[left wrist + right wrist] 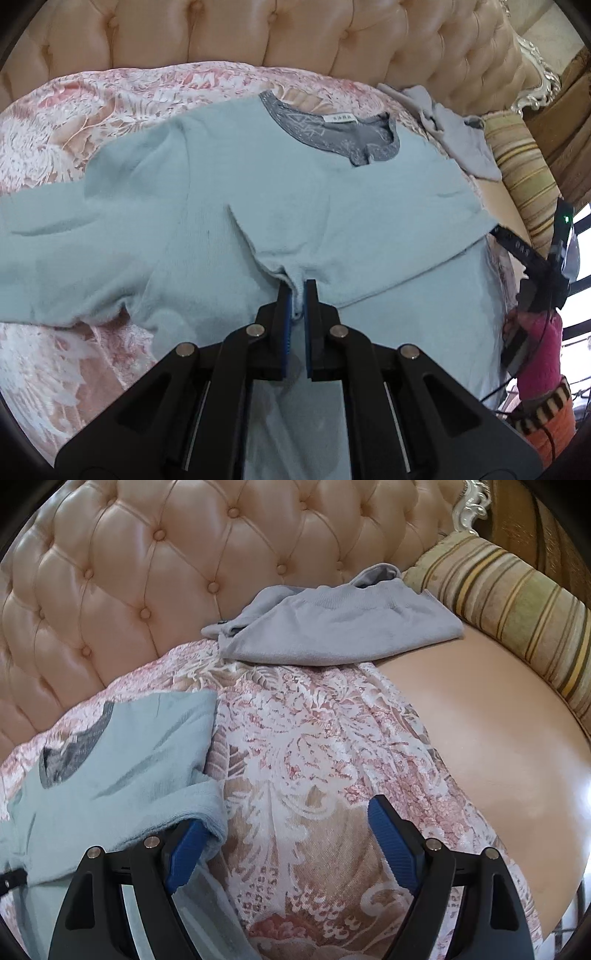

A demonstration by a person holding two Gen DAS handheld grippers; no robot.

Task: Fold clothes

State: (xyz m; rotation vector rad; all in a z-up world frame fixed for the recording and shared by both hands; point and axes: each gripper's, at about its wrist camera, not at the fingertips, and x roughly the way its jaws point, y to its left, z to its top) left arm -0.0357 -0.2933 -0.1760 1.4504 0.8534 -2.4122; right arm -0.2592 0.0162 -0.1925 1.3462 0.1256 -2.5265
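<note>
A light blue long-sleeved top (207, 221) with a grey patterned collar (332, 129) lies spread on a pink floral sofa cover (66, 122). Its right sleeve is folded across the chest. My left gripper (298, 291) is shut on the cuff of that folded sleeve, near the middle of the top. In the right wrist view the top's right shoulder edge (122, 760) lies at the left. My right gripper (284, 819) is open and empty just right of that edge, with its left finger (184, 845) touching the blue fabric.
A grey garment (332, 627) lies crumpled against the tufted peach sofa back (147, 554). A striped bolster cushion (517, 620) sits at the right end by the bare leather seat (498, 720). The right gripper and the person's pink sleeve (539, 350) show at the left wrist view's right edge.
</note>
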